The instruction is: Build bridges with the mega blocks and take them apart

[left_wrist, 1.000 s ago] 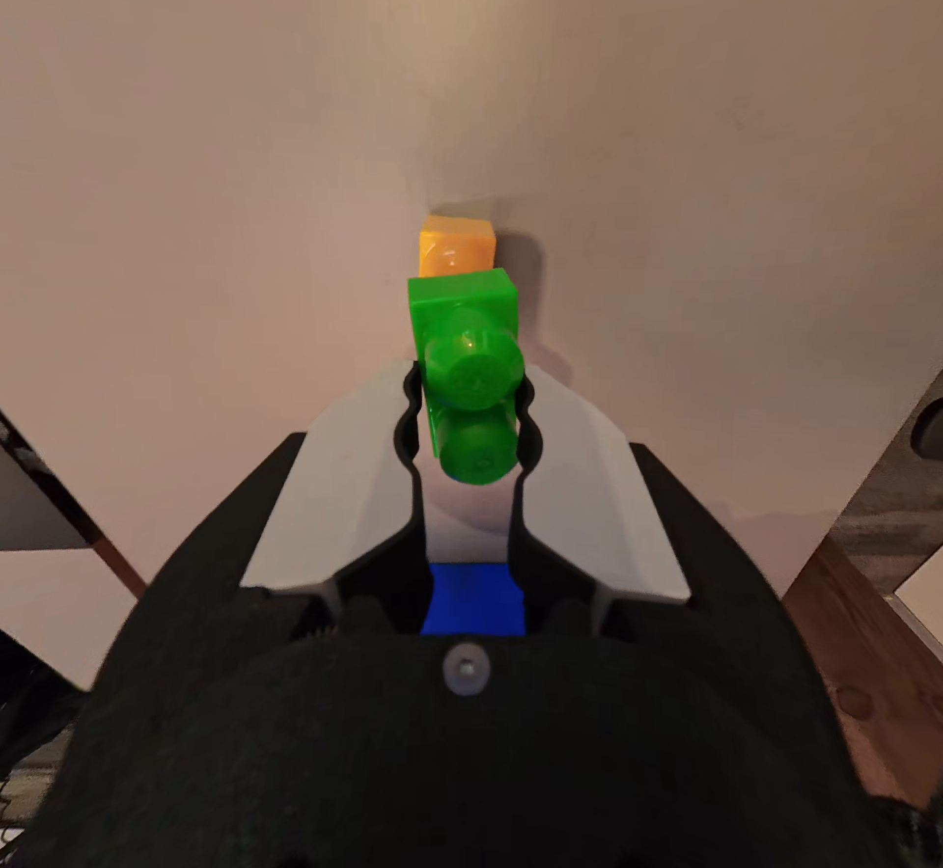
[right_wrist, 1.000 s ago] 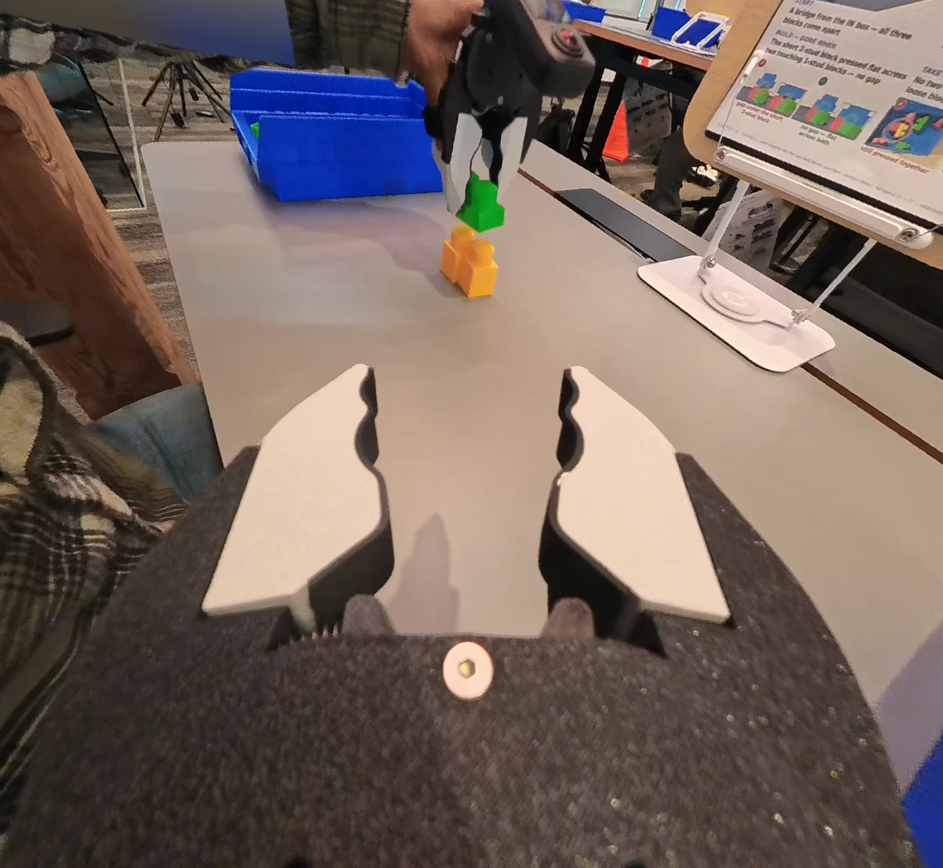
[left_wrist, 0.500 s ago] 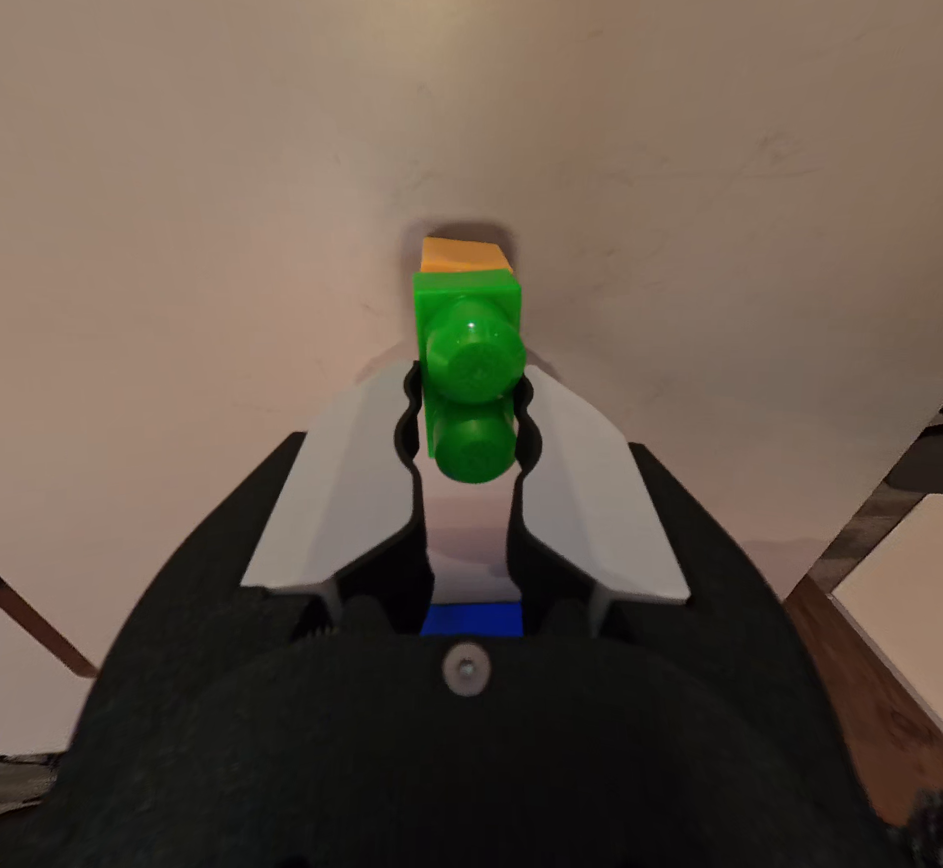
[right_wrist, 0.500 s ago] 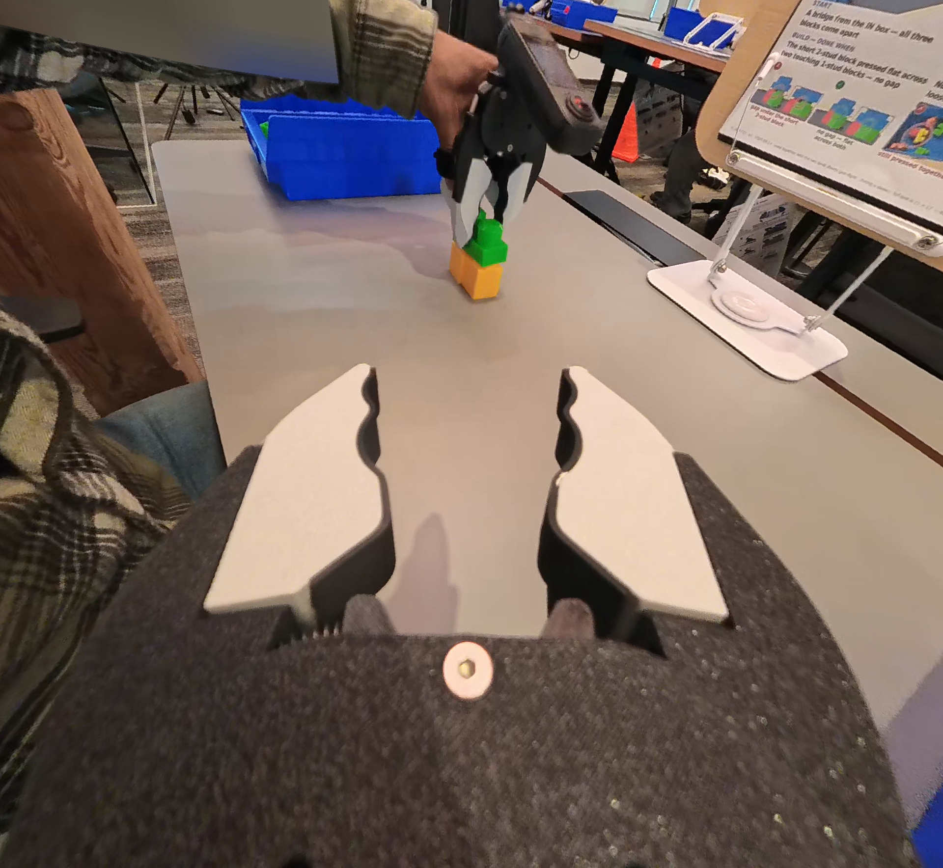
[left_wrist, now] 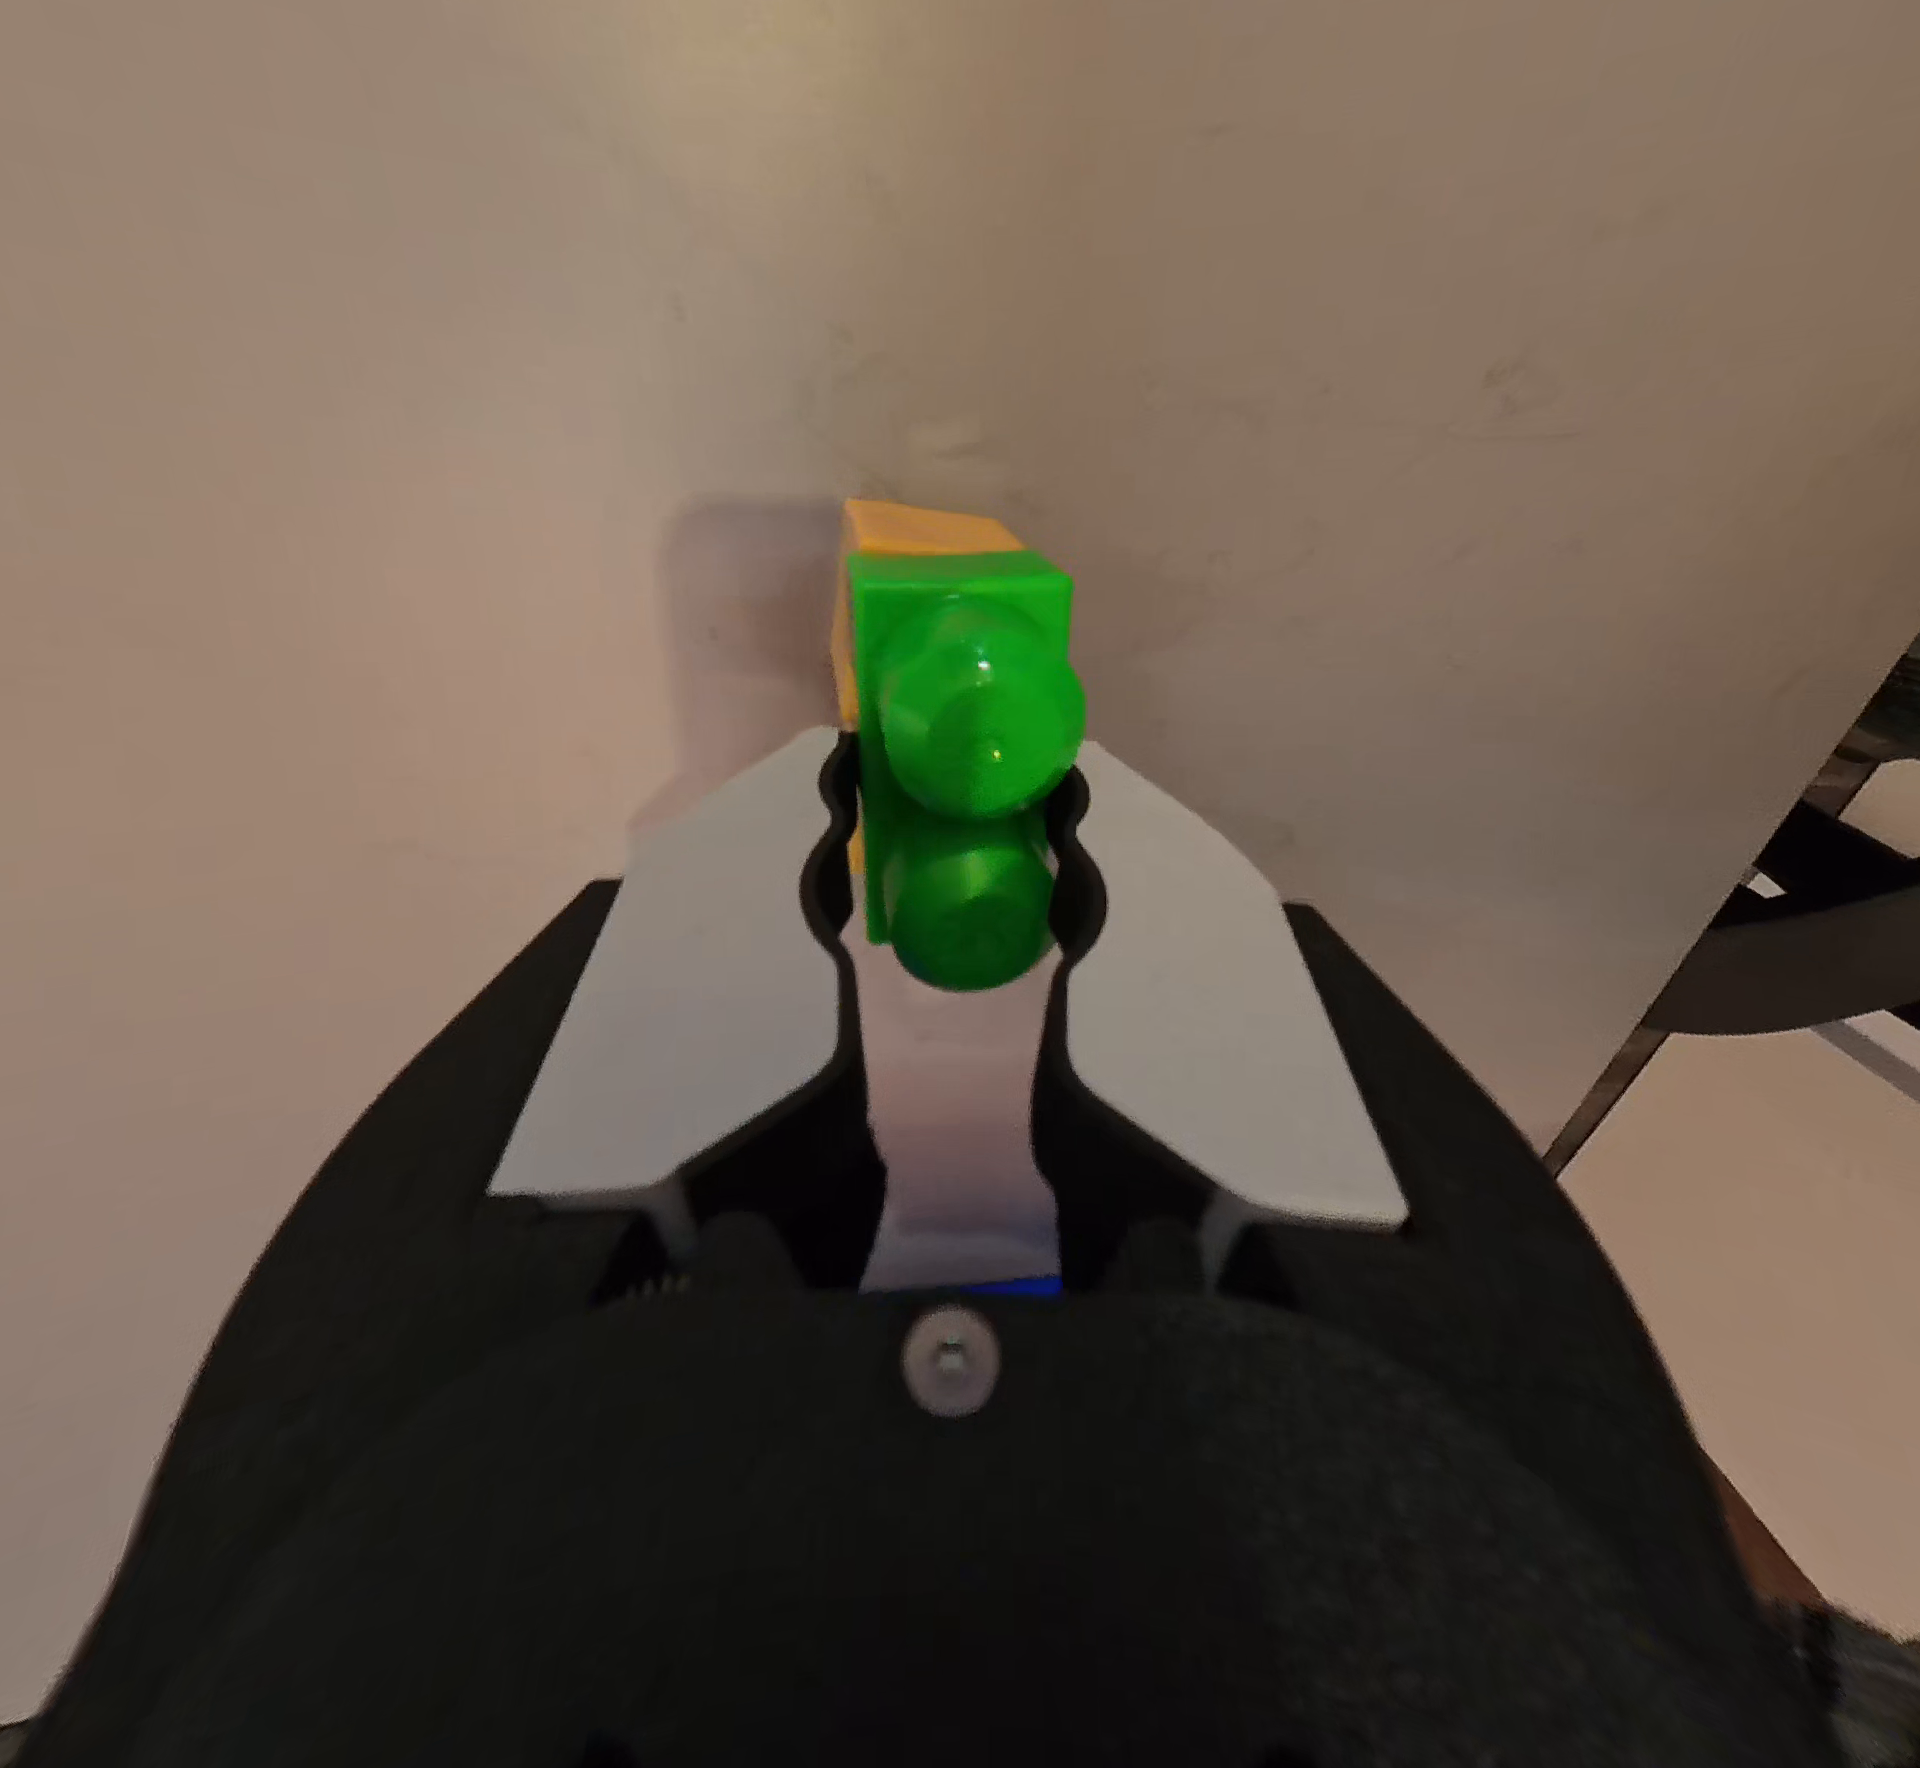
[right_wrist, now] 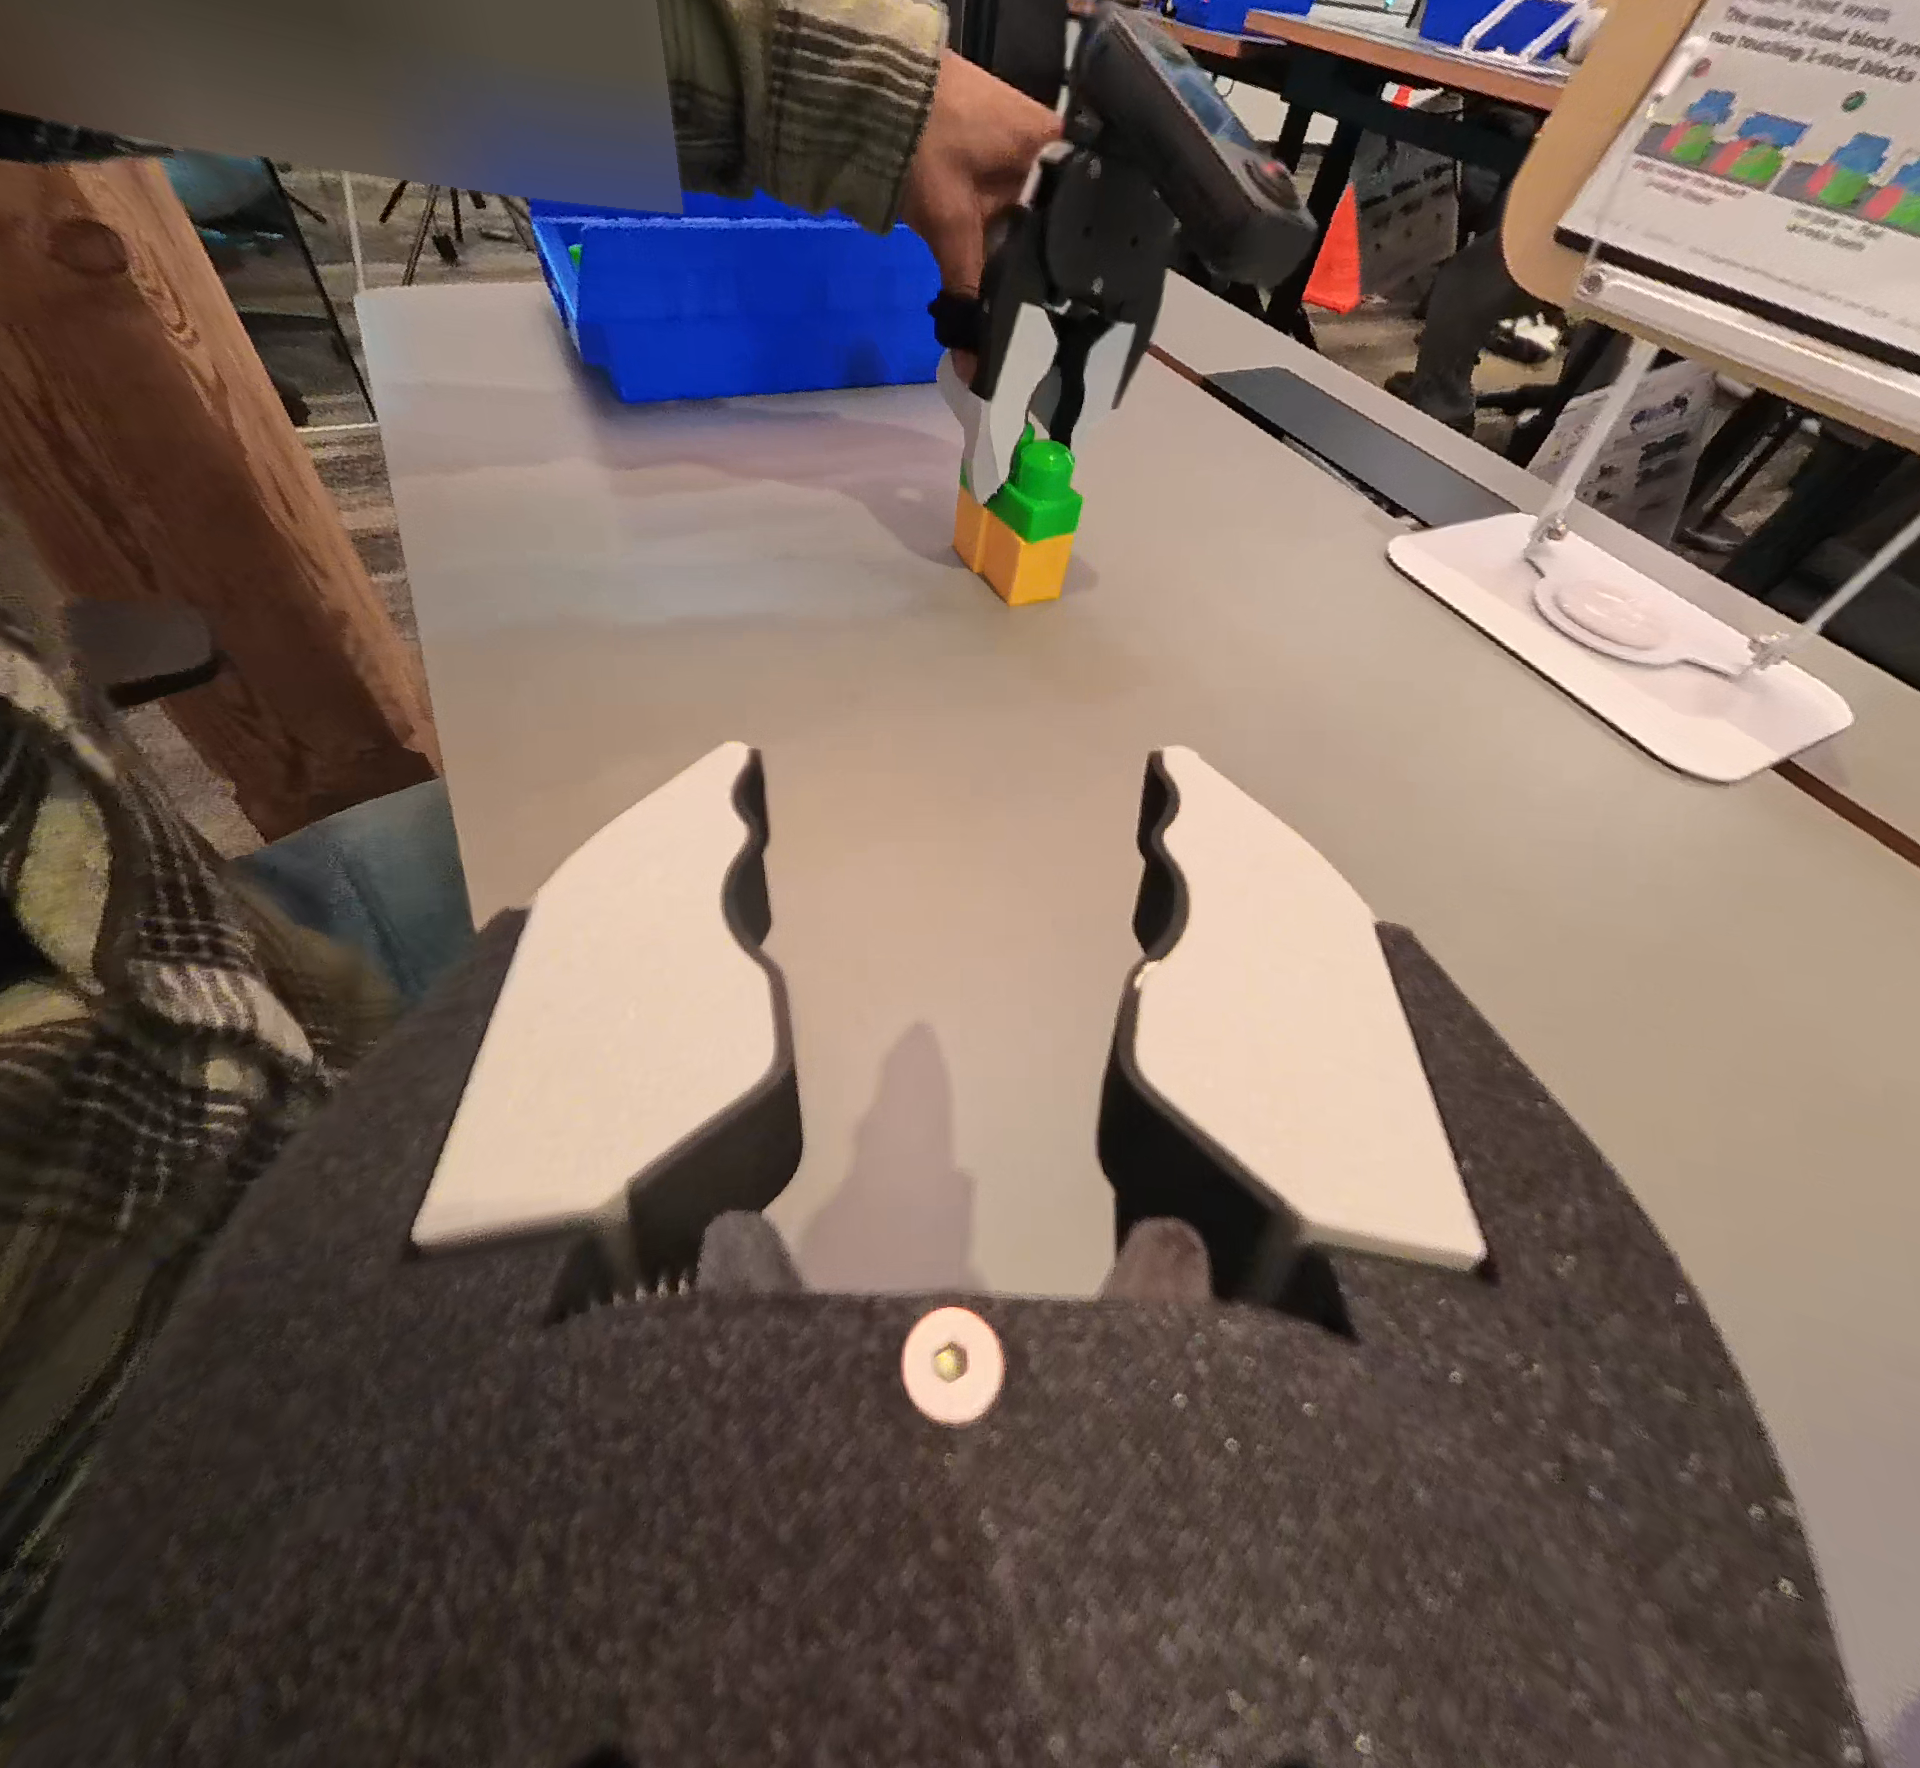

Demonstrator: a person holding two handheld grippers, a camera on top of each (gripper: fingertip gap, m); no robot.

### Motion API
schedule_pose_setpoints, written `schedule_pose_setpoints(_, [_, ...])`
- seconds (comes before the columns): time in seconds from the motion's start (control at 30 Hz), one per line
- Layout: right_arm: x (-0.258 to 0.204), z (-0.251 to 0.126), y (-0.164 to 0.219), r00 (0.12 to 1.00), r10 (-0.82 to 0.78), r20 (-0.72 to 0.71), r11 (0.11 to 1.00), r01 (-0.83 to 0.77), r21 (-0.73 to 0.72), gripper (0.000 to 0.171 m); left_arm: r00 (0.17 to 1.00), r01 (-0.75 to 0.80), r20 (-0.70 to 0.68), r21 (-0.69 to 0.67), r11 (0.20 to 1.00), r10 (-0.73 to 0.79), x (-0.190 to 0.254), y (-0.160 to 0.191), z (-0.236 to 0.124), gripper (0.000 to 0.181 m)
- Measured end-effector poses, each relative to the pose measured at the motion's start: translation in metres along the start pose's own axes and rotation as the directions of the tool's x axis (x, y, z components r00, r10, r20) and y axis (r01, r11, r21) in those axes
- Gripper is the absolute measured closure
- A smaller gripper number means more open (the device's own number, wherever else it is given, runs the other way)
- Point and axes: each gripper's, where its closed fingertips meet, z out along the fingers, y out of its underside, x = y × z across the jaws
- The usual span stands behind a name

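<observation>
A green two-stud block (left_wrist: 961,752) sits on top of two orange blocks (left_wrist: 914,529) that stand side by side on the grey table (right_wrist: 727,679). My left gripper (left_wrist: 956,783) points down and is shut on the green block, with its fingers on the block's two sides. In the right wrist view the left gripper (right_wrist: 1049,409) stands over the green block (right_wrist: 1039,497) and the orange blocks (right_wrist: 1013,560). My right gripper (right_wrist: 951,814) is open and empty, low over the table, well short of the stack.
A blue bin (right_wrist: 748,316) stands at the table's far end behind the stack. A white stand (right_wrist: 1621,669) with an instruction board is at the right. A wooden panel (right_wrist: 156,471) borders the table's left edge. A person's plaid sleeve (right_wrist: 790,56) reaches in from above.
My left gripper has come down with the green block, which was in the air above the orange blocks and now rests on them. My right gripper has stayed open and nearly still.
</observation>
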Motion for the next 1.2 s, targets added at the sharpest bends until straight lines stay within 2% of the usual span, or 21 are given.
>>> schedule_pose_setpoints(0.1, [-0.004,0.004,-0.005,1.000,-0.019,0.010,1.000,0.019,0.003,0.097,0.999,-0.022,0.027,-0.027,0.999,0.023,0.000,0.000,0.000,0.146])
schedule_pose_setpoints(0.2, [-0.009,0.010,-0.006,1.000,-0.015,0.027,1.000,0.016,-0.009,0.082,0.999,-0.039,0.033,-0.006,0.999,0.039,0.001,-0.002,0.005,0.145])
schedule_pose_setpoints(0.27, [-0.011,0.016,-0.005,0.999,-0.027,0.035,0.999,0.027,-0.019,0.077,1.000,-0.025,0.008,0.072,0.997,0.025,0.004,-0.007,0.005,0.143])
schedule_pose_setpoints(0.37, [-0.007,0.033,-0.004,0.999,-0.028,0.035,0.999,0.029,-0.034,0.061,0.998,0.039,-0.045,0.191,0.981,-0.031,0.006,-0.010,0.000,0.127])
schedule_pose_setpoints(0.43, [-0.001,0.052,-0.003,0.999,-0.018,0.035,0.998,0.020,-0.055,0.050,0.996,0.083,-0.060,0.273,0.958,-0.069,0.005,-0.010,-0.009,0.110])
schedule_pose_setpoints(0.47, [0.002,0.065,-0.003,0.999,-0.017,0.039,0.998,0.019,-0.052,0.046,0.994,0.099,-0.071,0.336,0.936,-0.080,0.006,-0.011,-0.017,0.109])
schedule_pose_setpoints(0.53, [0.008,0.094,-0.003,0.998,-0.008,0.061,0.999,0.011,-0.049,0.043,0.992,0.124,-0.089,0.522,0.844,-0.090,0.009,-0.018,-0.041,0.109])
schedule_pose_setpoints(0.67, [0.019,0.163,0.009,0.994,0.007,0.113,0.996,0.003,-0.093,0.037,0.986,0.161,-0.107,0.830,0.534,-0.131,0.011,-0.021,-0.090,0.110])
schedule_pose_setpoints(0.73, [0.024,0.193,0.018,0.991,-0.012,0.131,0.991,0.029,-0.129,0.039,0.984,0.146,-0.091,0.904,0.401,-0.152,0.011,-0.013,-0.102,0.112])
schedule_pose_setpoints(0.83, [0.027,0.228,0.029,0.985,-0.024,0.172,0.984,0.054,-0.172,0.046,0.983,0.131,-0.090,0.953,0.274,-0.159,0.010,-0.001,-0.105,0.119])
schedule_pose_setpoints(0.97, [0.028,0.261,0.040,0.974,-0.043,0.223,0.970,0.094,-0.223,0.054,0.984,0.129,-0.103,0.976,0.178,-0.145,0.005,0.011,-0.102,0.124])
schedule_pose_setpoints(1.13, [0.026,0.289,0.049,0.956,-0.065,0.285,0.937,0.156,-0.311,0.063,0.987,0.136,-0.122,0.982,0.132,-0.109,0.008,0.017,-0.107,0.126])
schedule_pose_setpoints(1.2, [0.028,0.298,0.056,0.949,-0.072,0.308,0.918,0.184,-0.352,0.074,0.985,0.131,-0.112,0.979,0.155,-0.128,0.006,0.017,-0.102,0.126])
